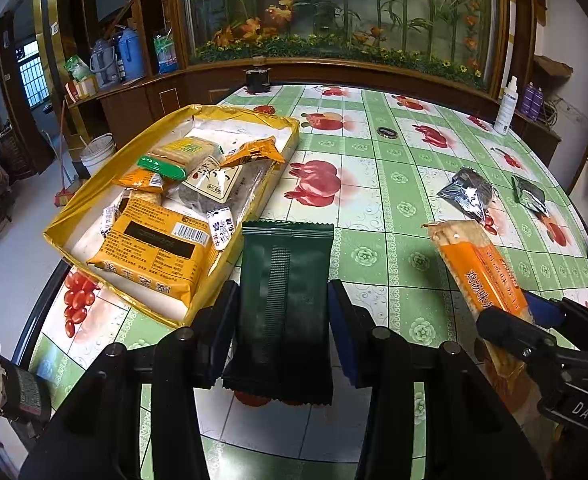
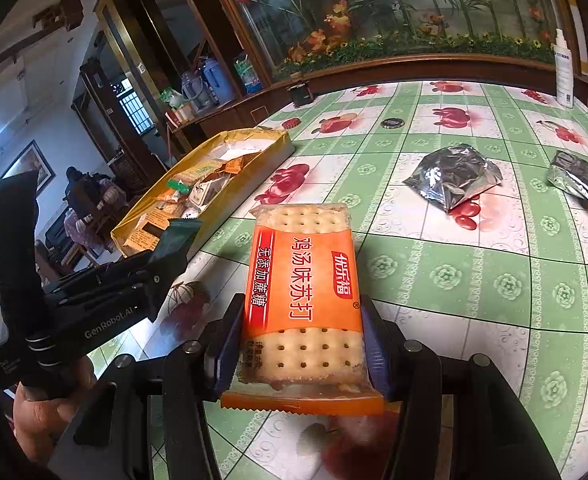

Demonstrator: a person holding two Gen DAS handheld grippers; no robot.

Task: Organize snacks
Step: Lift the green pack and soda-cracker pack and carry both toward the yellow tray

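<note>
My left gripper (image 1: 281,304) is shut on a dark green snack packet (image 1: 283,280), held above the table just right of the yellow tray (image 1: 69,220), which holds several snack packs. My right gripper (image 2: 300,344) is shut on an orange cracker pack (image 2: 304,292) with its blue pads pressing both long sides. In the left wrist view the cracker pack (image 1: 478,268) and right gripper (image 1: 534,320) sit at the right. In the right wrist view the left gripper (image 2: 161,256) with the green packet (image 2: 179,234) hangs in front of the tray (image 2: 253,172).
Two silver-black foil packets (image 2: 454,176) (image 2: 574,174) lie on the green fruit-print tablecloth (image 2: 474,280) to the right. A small dark round lid (image 1: 388,133), a white spray bottle (image 1: 506,108) and a black box (image 1: 257,76) stand near the far edge. A hand (image 2: 41,412) holds the left gripper.
</note>
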